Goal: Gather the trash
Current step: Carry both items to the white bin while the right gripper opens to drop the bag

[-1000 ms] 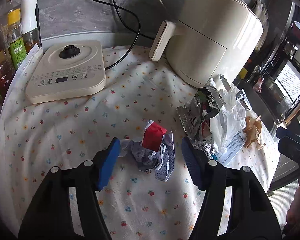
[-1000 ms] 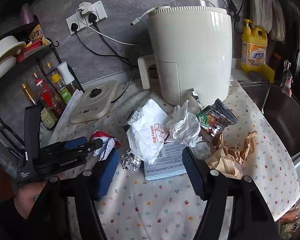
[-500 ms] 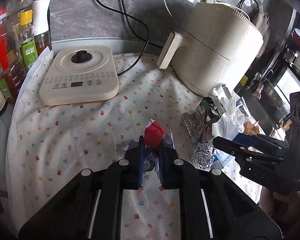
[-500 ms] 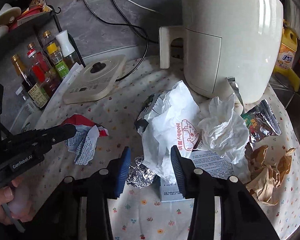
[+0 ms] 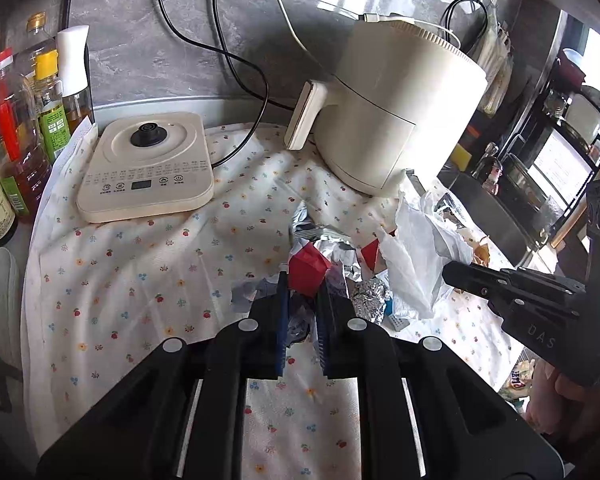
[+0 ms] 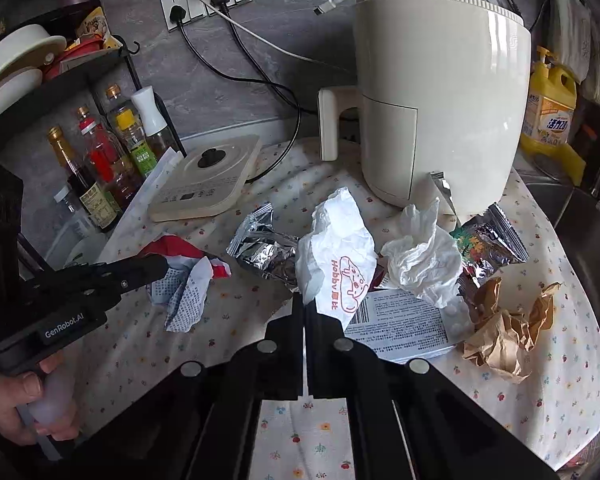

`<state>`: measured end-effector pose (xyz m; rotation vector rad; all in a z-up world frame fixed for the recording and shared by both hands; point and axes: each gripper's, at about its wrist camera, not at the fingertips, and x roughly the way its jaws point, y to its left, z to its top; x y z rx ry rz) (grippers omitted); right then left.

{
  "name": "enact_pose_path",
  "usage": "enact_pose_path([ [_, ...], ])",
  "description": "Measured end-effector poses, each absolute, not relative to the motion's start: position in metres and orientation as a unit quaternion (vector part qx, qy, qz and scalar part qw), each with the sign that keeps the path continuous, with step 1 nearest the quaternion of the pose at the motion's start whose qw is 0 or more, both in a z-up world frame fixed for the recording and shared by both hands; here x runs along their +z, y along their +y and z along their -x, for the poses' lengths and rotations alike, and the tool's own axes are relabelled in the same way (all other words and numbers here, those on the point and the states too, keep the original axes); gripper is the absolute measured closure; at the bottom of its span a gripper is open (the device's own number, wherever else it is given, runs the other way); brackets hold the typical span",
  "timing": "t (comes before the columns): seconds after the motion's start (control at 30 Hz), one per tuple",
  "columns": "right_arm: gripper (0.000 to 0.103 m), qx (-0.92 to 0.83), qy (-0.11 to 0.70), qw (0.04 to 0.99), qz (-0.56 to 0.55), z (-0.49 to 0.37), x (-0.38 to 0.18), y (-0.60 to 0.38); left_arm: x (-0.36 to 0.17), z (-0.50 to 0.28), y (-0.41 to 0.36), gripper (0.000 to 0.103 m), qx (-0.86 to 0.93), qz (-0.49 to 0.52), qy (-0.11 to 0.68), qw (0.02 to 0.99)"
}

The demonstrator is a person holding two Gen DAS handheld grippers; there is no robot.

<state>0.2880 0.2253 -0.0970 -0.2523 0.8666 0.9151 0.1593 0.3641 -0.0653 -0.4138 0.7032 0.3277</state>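
Left gripper [image 5: 303, 280], bottom centre of its view: jaws clamped on a crumpled red-and-white printed wrapper [image 5: 309, 269]; the wrapper's lower part is hidden between the fingers. Can't tell if it's clear of the floral cloth [image 5: 148, 280].

Right gripper [image 6: 303, 300], bottom centre of its view: jaws have just been closing and now meet, pinching the lower edge of a white paper bag [image 6: 334, 252] with a pink cartoon print. How much bag sits between the pads is hidden.

Rest of the pile, mid-frame right in the right view:
- 1 foil ball [image 5: 366, 294], seen only in the left view
- 1 silver foil packet [image 6: 260, 246]
- 1 crumpled white tissue [image 6: 424, 258]
- 1 colourful snack bag [image 6: 486, 244]
- 1 brown paper wad [image 6: 504, 328]
- 1 printed box [image 6: 400, 322], mostly covered

Behind: 1 kettle base [image 6: 204, 184], 1 cream appliance [image 6: 436, 100], bottles [image 6: 108, 156] upper left, partly overlapping, count unclear.
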Motion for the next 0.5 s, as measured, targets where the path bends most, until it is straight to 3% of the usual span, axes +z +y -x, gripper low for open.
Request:
enact_pose_path([
  [0.5,0.101,0.388,0.388,0.833,0.075,-0.279,-0.063,0.108,-0.05,-0.18,0.275,0.09,0.101,0.17,0.343,0.918],
])
